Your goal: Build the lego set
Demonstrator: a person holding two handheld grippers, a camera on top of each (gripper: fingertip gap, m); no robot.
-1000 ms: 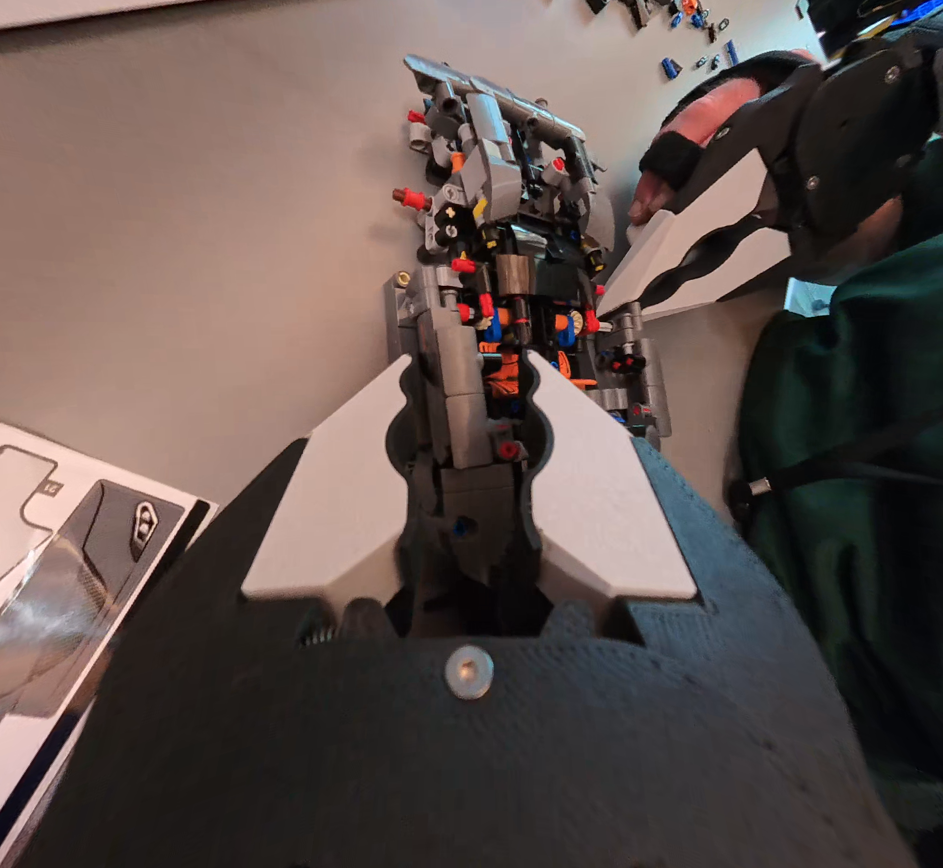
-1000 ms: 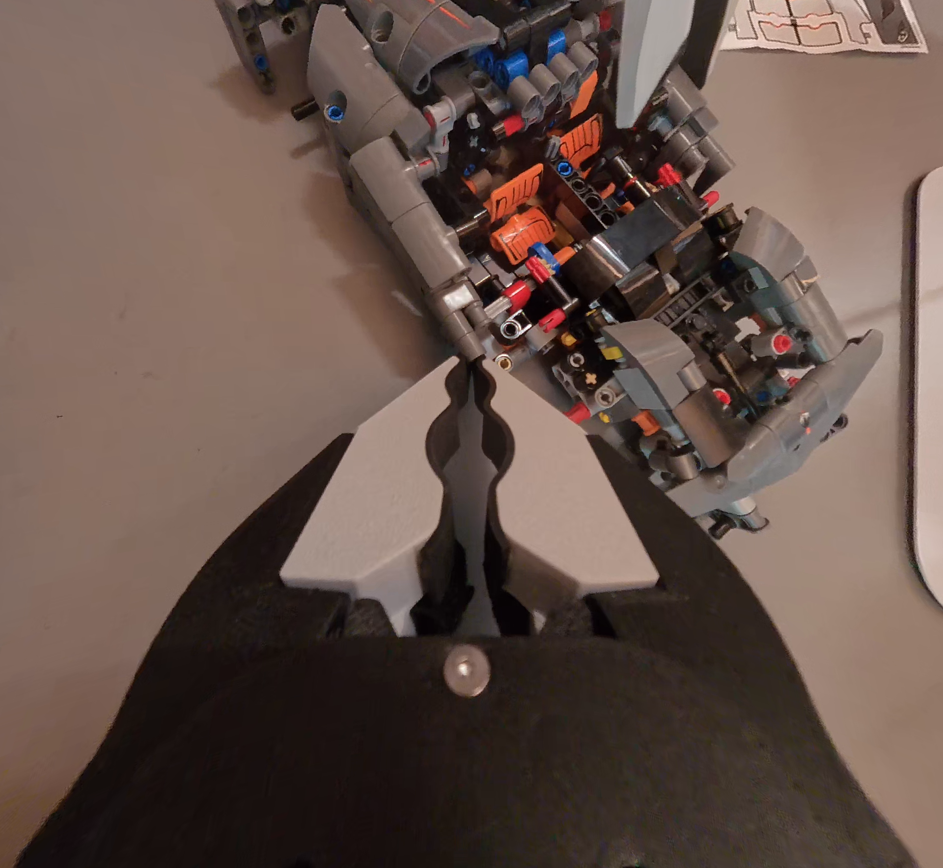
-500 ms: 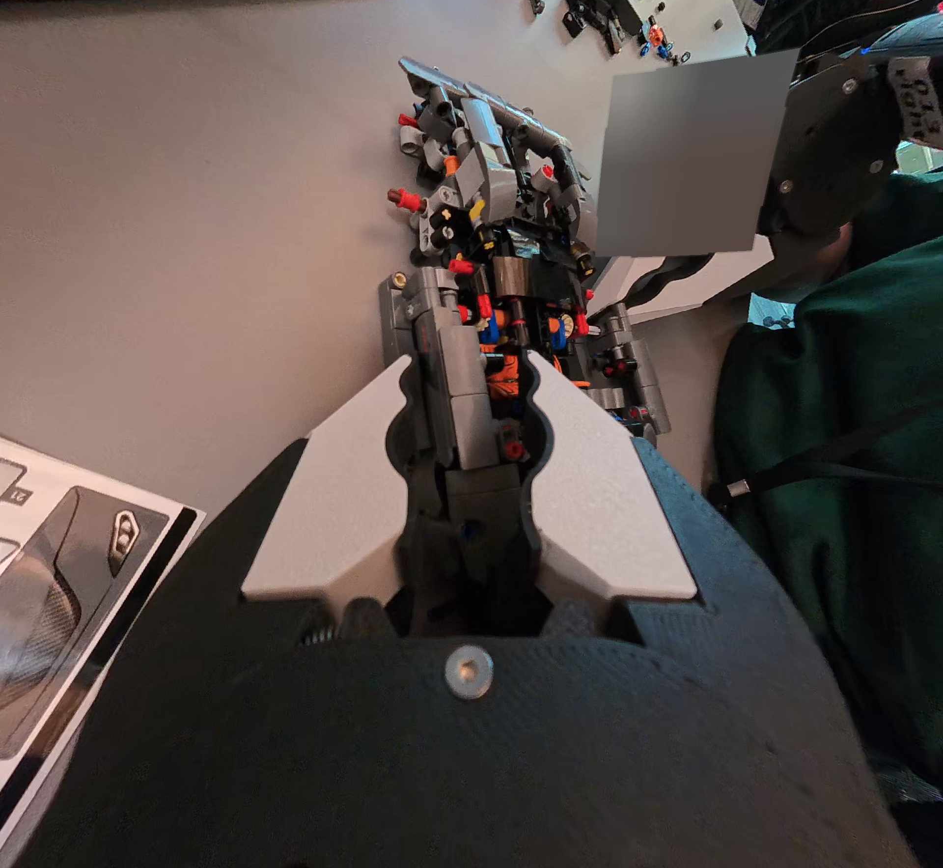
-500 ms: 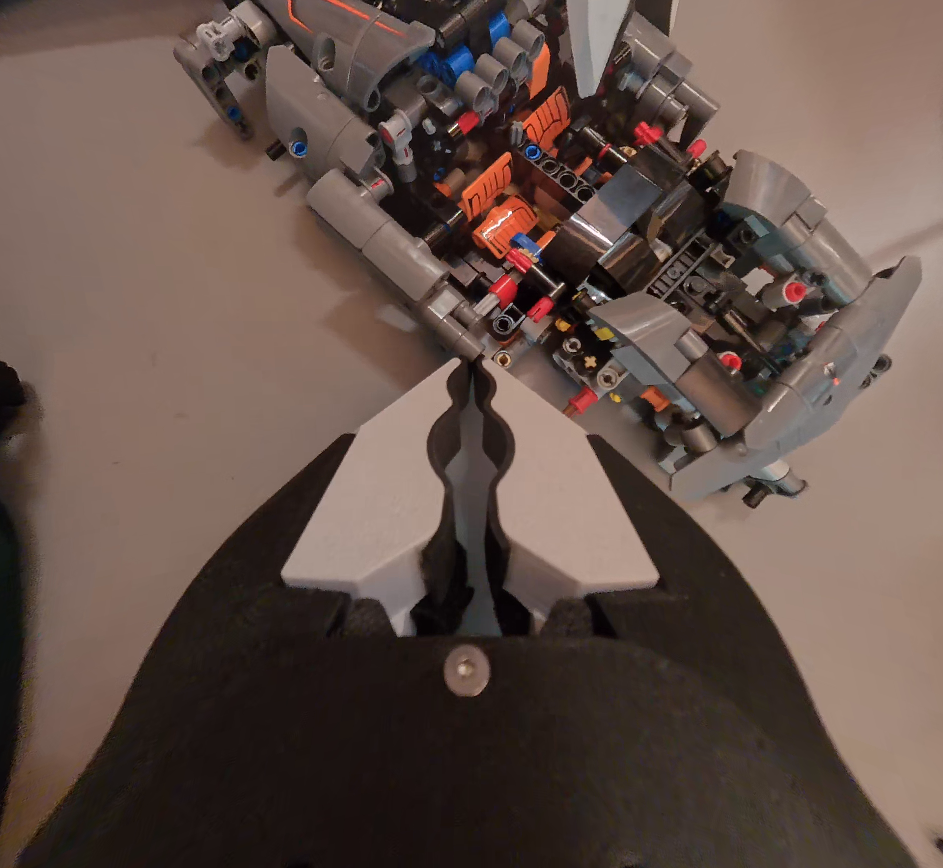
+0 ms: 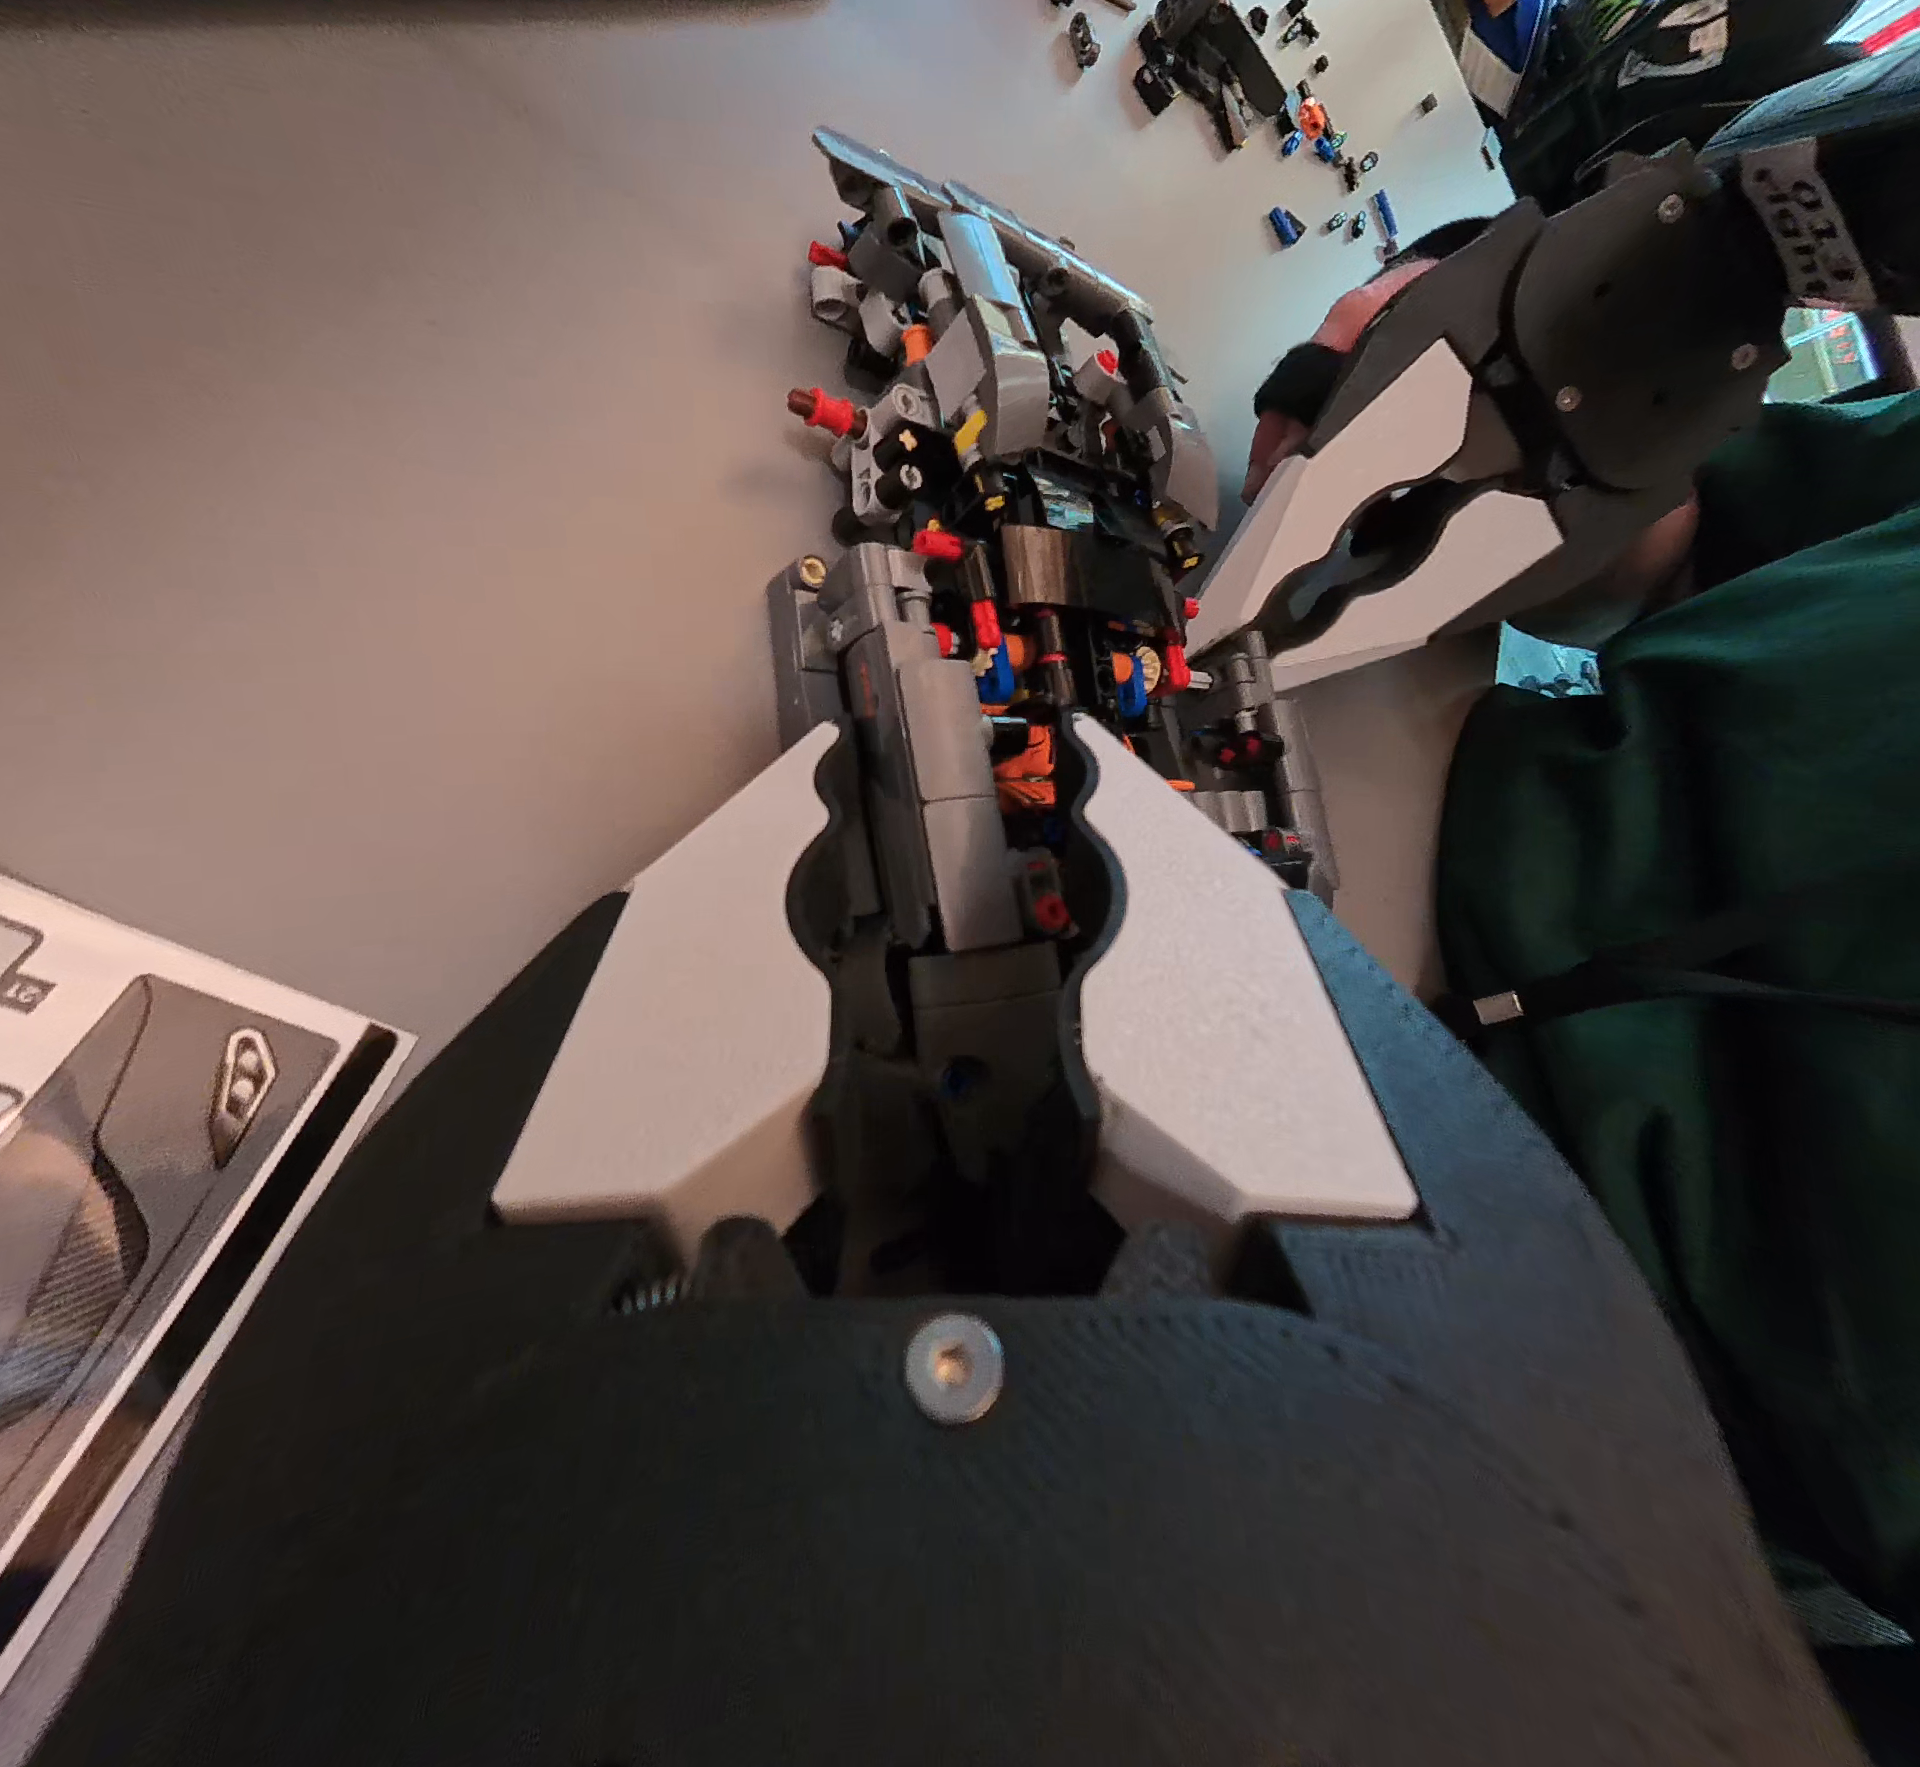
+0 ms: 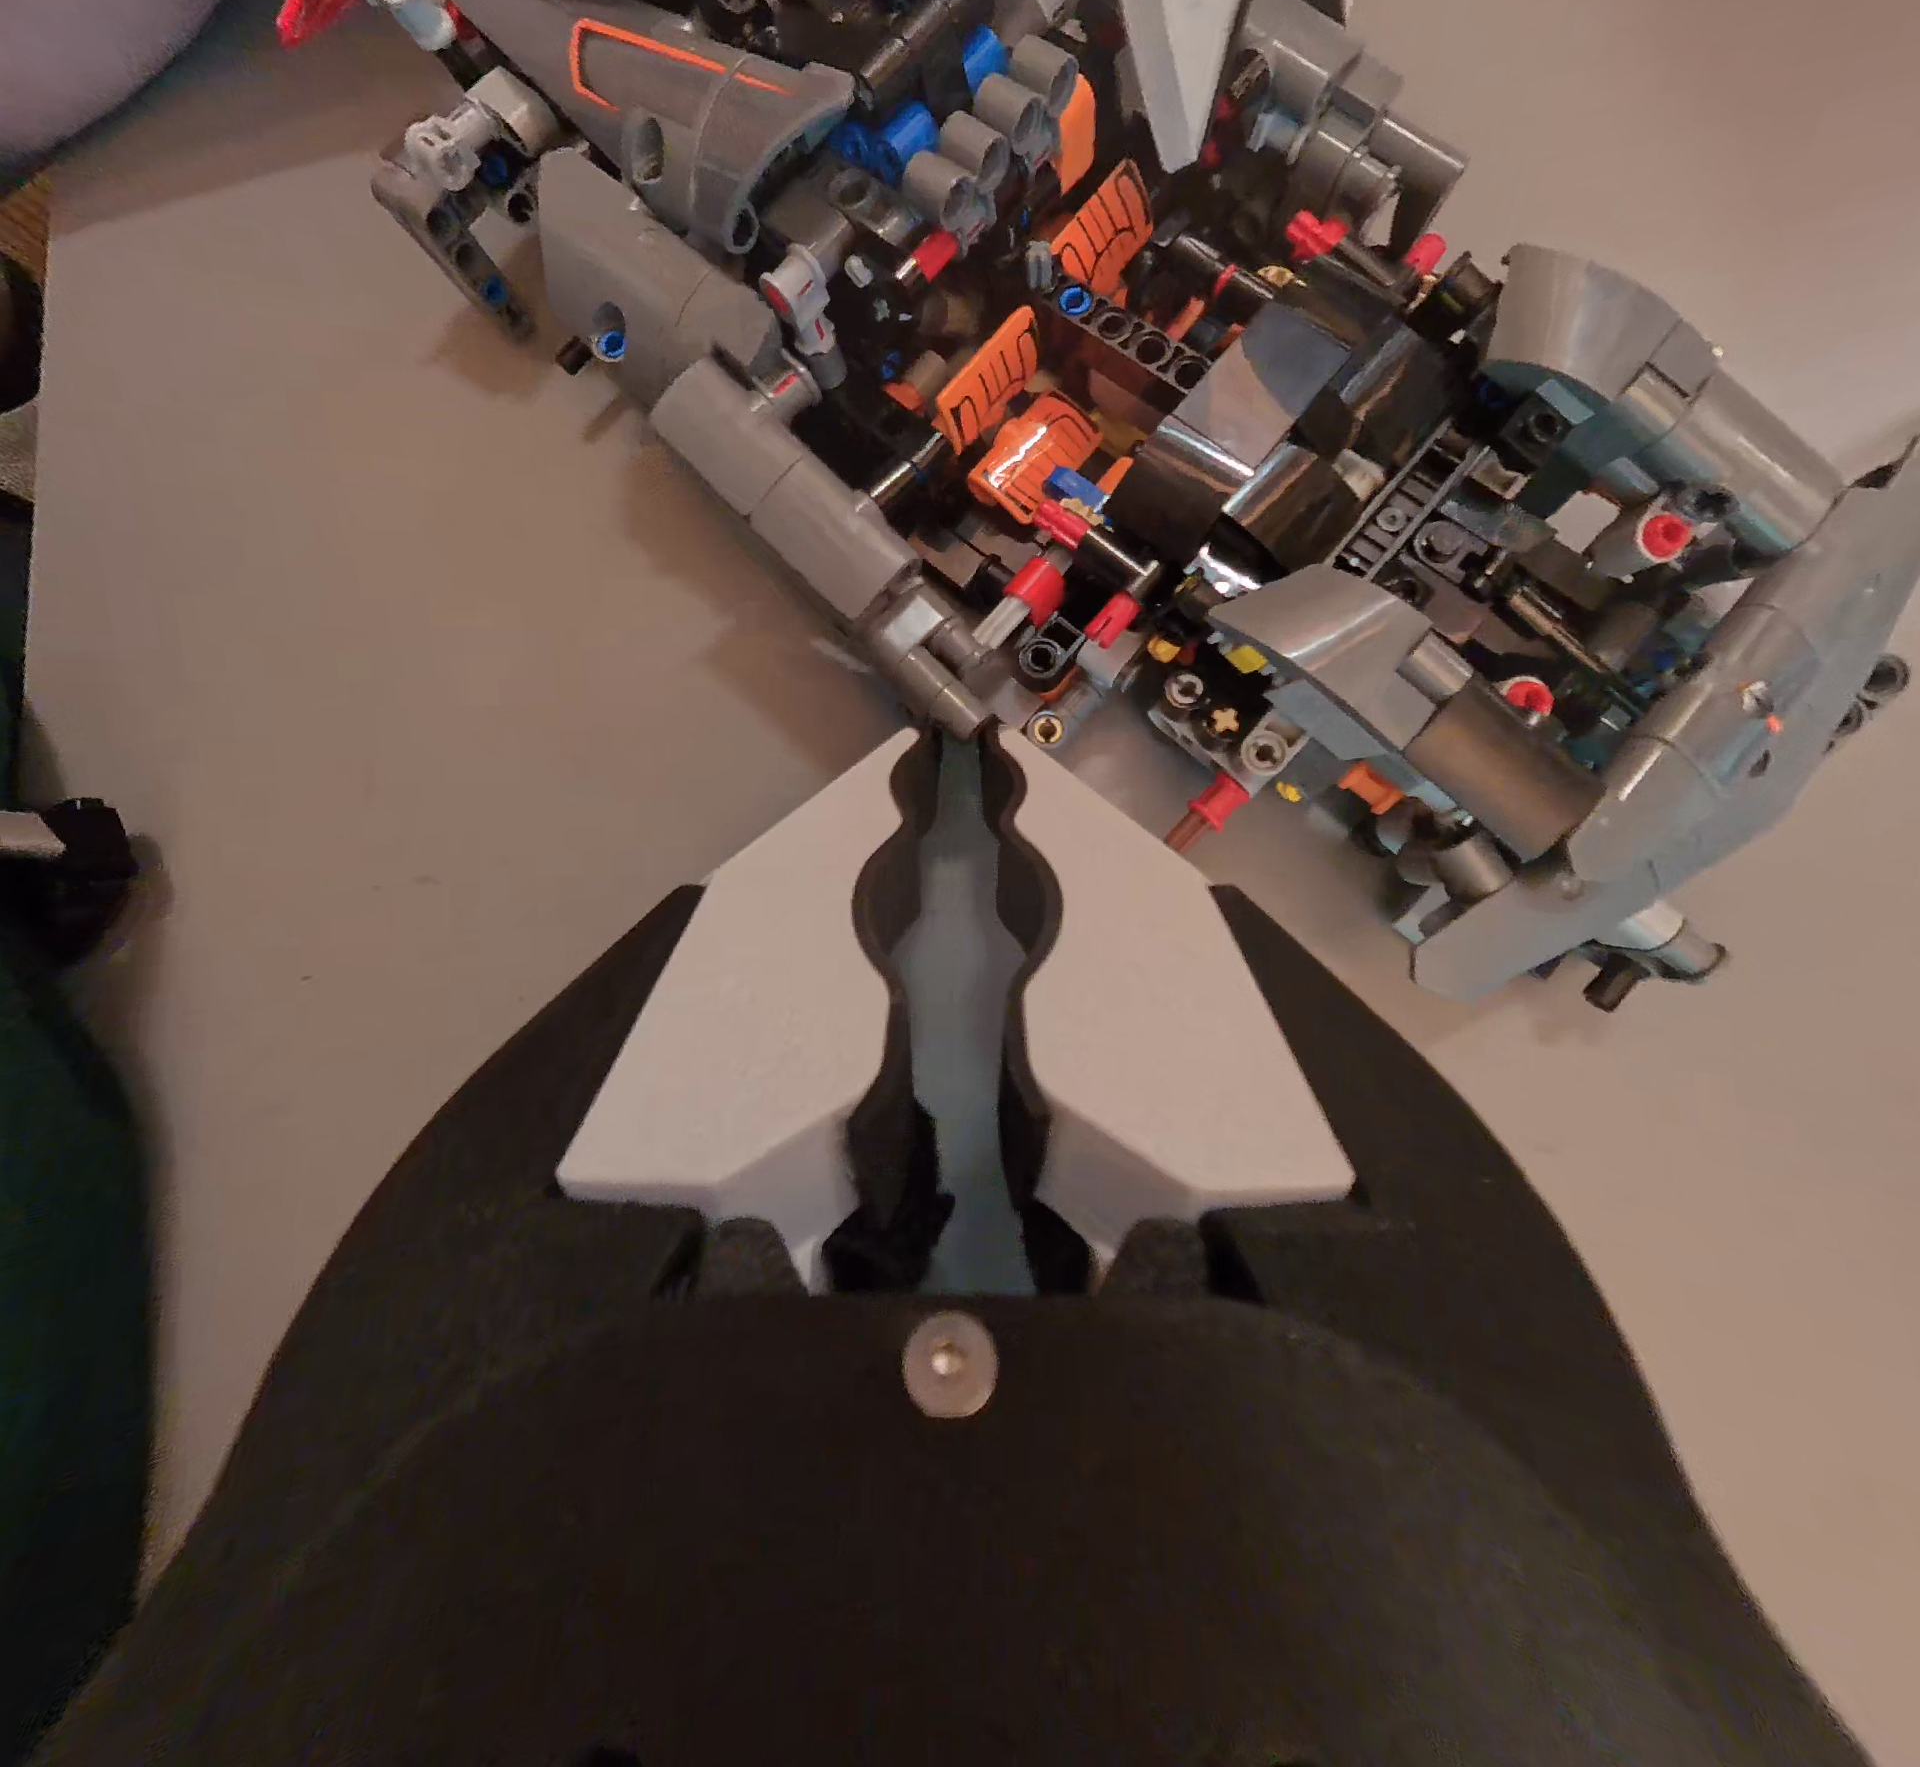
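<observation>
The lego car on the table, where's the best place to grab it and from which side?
Probably the long grey side sill of the lego car, approached from the car's side: it is a straight, solid beam along the edge, unlike the open, pin-studded middle. The left gripper already straddles a grey panel section.

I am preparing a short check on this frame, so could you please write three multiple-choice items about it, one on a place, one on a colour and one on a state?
1. Where do the loose small pieces lie in the left wrist view?
A. Beyond the lego model
B. On the printed sheet
C. Inside the left gripper

2. What colour are the ribbed seat pieces inside the lego model?
A. Green
B. Orange
C. White

3. How is the left gripper?
A. Wide open over bare table
C. Out of view
B. Closed around the model's grey side

Answers: 1 A, they sit farther up the table. 2 B, orange shows in the right wrist view. 3 B, its fingers flank the grey panels.
</observation>
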